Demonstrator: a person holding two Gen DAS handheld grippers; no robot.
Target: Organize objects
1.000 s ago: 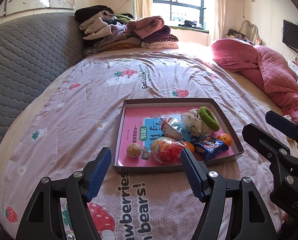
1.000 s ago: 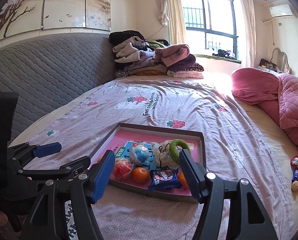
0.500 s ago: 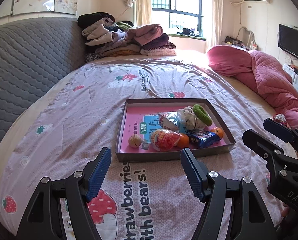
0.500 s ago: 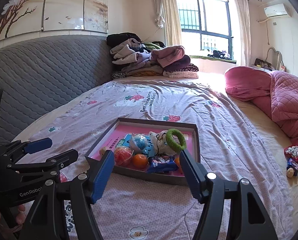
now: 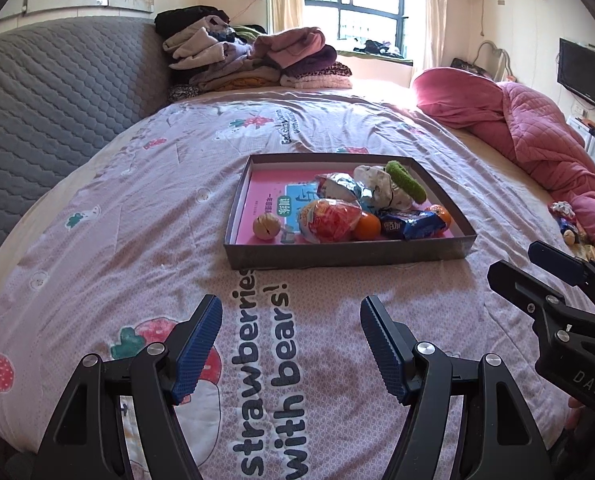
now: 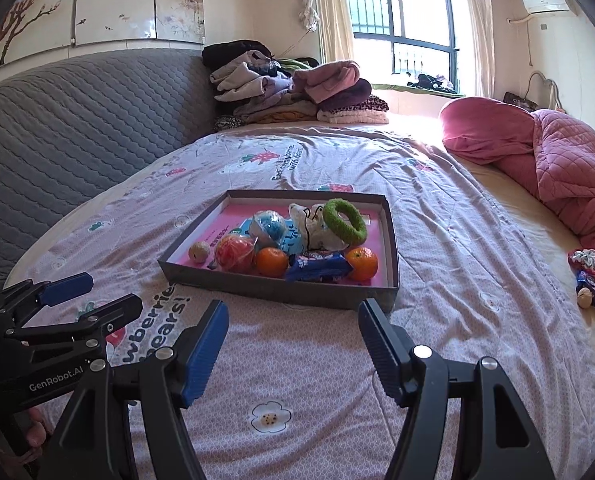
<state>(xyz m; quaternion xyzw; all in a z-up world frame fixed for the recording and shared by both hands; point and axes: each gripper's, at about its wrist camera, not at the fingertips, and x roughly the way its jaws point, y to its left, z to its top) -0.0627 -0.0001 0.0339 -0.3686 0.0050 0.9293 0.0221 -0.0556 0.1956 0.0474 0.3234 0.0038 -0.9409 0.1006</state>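
Two sets of tongs hang over the bed, both wide open and holding nothing: the left tongs point(image 5: 291, 344) and the right tongs point(image 6: 293, 346). Just past them a shallow grey box point(image 6: 281, 286) sits on the lilac bedspread point(image 5: 137, 240). Inside lie two oranges point(image 6: 272, 262), a blue snack packet point(image 6: 317, 267), a green fuzzy ring point(image 6: 344, 222), a red wrapped ball point(image 6: 235, 254) and a walnut point(image 5: 266, 227). I think the packet is light and crinkly, so pinch its middle. The oranges look round and may roll; grip them across the sides.
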